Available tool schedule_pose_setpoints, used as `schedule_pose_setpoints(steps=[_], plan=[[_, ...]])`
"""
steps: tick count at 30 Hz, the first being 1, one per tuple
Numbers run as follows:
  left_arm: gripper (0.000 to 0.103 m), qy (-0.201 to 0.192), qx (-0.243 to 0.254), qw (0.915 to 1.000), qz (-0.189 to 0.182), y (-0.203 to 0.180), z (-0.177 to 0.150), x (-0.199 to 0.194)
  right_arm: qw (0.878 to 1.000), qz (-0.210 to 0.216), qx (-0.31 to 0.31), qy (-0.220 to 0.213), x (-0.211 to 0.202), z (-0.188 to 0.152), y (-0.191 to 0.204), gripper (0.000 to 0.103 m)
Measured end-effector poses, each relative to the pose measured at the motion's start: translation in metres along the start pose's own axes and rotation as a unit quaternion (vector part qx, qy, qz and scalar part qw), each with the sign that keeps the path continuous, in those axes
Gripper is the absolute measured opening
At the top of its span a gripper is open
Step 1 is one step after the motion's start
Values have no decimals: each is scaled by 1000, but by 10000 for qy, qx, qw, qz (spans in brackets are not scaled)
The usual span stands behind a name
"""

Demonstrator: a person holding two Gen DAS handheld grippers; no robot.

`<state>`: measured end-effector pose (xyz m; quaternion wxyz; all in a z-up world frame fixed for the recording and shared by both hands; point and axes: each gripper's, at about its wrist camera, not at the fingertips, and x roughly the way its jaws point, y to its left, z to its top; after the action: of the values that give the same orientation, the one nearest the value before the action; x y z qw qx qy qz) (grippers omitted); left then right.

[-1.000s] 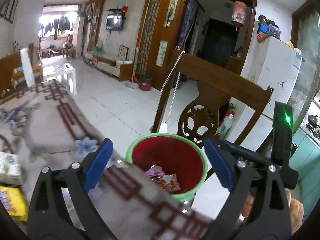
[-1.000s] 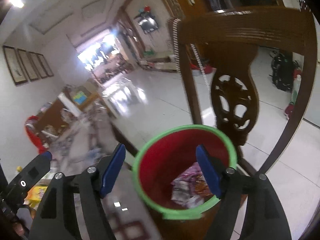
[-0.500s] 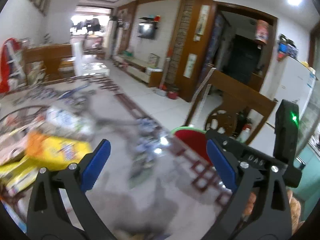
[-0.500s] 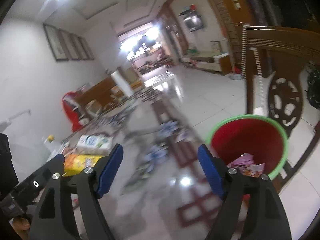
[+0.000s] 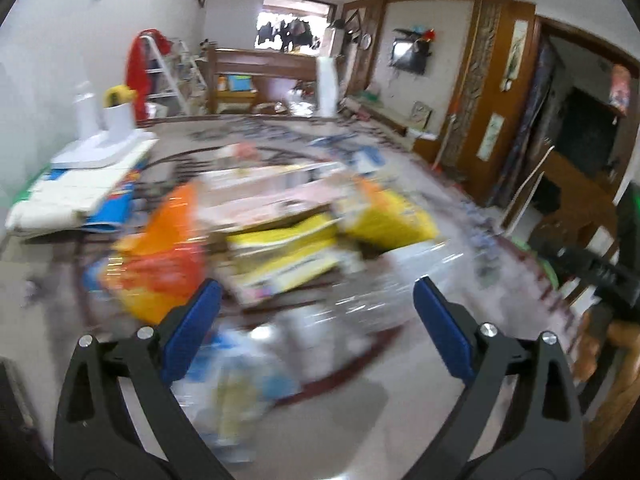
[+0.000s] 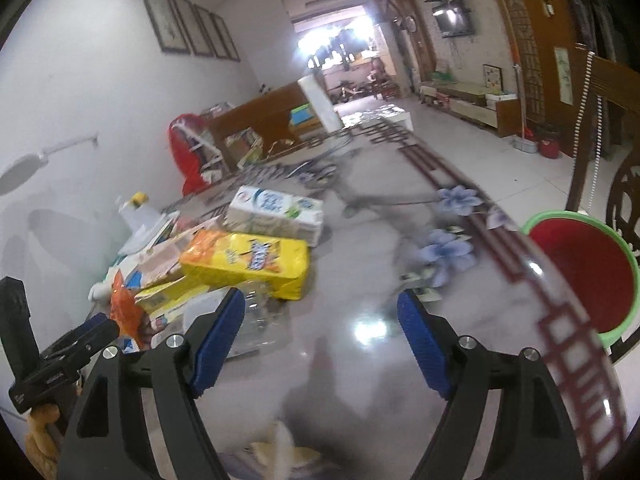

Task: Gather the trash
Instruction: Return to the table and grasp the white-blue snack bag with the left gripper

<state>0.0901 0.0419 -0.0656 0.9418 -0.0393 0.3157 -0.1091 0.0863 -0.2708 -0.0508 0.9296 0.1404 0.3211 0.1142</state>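
A pile of trash lies on the glossy patterned table: a yellow packet, a white and green carton, an orange bag, yellow boxes and a clear plastic bottle. The left view is blurred. My left gripper is open and empty, above the near edge of the pile. My right gripper is open and empty over bare table, right of the pile. A red bucket with a green rim stands beside the table at the right.
A wooden chair stands behind the bucket. A white lamp base and cup sit at the table's far left. Folded white cloth lies beside the pile. The left gripper also shows in the right wrist view.
Both grippers have swung left, away from the red bucket and toward the trash pile on the table. Both stay open and empty.
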Motion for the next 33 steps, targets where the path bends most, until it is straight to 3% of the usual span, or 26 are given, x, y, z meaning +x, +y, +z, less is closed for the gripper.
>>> schedule_pose_setpoints(steps=[7,13,21,25,29,33], plan=[[94,320,-2,9994,126,50,-16,-6,9994,145,-210,223,24,1,39,76],[94,788,639,9948,-49,40,-30,2,9984,147,-486,234,34,2,55,78],[93,1157,369,9925,-138,47,-43,24,9986,314,-75,419,49,-7,52,78],[79,1298,370,9908,-140,45,-43,31,9985,271,-240,416,47,-2,54,78],[47,1238,404,9914,-102,42,-41,30,9968,272,-438,606,52,8,51,82],[39,1102,154,9936,-213,45,-40,25,9875,444,-1178,943,65,22,59,83]])
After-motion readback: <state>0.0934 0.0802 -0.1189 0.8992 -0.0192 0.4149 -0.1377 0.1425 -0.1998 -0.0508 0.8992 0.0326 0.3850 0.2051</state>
